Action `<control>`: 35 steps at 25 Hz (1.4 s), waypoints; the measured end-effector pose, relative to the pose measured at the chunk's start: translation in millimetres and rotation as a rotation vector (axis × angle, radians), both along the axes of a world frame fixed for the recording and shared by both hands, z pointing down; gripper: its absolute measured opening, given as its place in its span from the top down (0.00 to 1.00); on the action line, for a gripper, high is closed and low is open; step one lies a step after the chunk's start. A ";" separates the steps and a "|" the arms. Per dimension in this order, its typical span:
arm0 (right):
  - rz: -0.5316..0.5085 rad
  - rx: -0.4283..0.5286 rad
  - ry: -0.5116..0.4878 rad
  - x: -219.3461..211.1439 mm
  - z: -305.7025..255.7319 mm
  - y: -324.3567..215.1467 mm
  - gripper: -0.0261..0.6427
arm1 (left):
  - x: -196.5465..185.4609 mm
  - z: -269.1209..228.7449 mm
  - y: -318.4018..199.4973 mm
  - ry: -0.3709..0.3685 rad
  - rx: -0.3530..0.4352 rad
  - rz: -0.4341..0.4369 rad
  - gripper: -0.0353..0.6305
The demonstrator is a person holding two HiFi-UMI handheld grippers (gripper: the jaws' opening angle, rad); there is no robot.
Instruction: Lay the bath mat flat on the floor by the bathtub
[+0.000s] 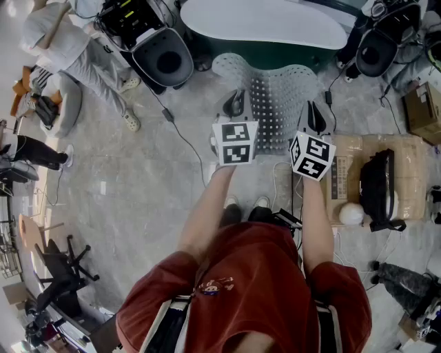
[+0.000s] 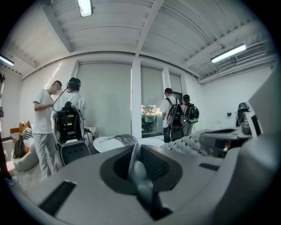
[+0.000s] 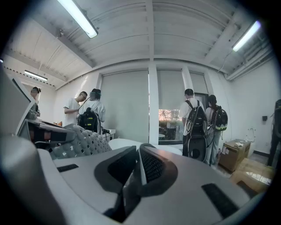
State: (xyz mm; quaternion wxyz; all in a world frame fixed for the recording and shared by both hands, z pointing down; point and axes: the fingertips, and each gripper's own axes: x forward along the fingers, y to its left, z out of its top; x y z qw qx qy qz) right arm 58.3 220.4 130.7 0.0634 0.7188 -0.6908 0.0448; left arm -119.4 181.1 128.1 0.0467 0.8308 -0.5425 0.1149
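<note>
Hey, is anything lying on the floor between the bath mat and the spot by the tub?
Nothing visible does. The bath mat spreads over the floor beside the bathtub, hiding what lies beneath; a black cable runs just left of it.

Test lab, bathtub (image 1: 269,21), floor cables (image 1: 182,138), cardboard boxes (image 1: 422,110), backpack-wearing people (image 3: 196,125)
</note>
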 end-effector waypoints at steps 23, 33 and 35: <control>0.001 -0.029 -0.065 37.0 20.1 -27.9 0.91 | 30.7 15.9 -22.6 -0.008 -0.030 -0.009 0.91; -0.036 -0.037 -0.079 61.3 26.2 -50.6 0.91 | 45.3 22.2 -39.1 -0.007 -0.042 -0.061 0.91; -0.035 -0.038 -0.079 62.3 26.3 -55.0 0.91 | 44.8 22.9 -43.6 -0.006 -0.044 -0.063 0.91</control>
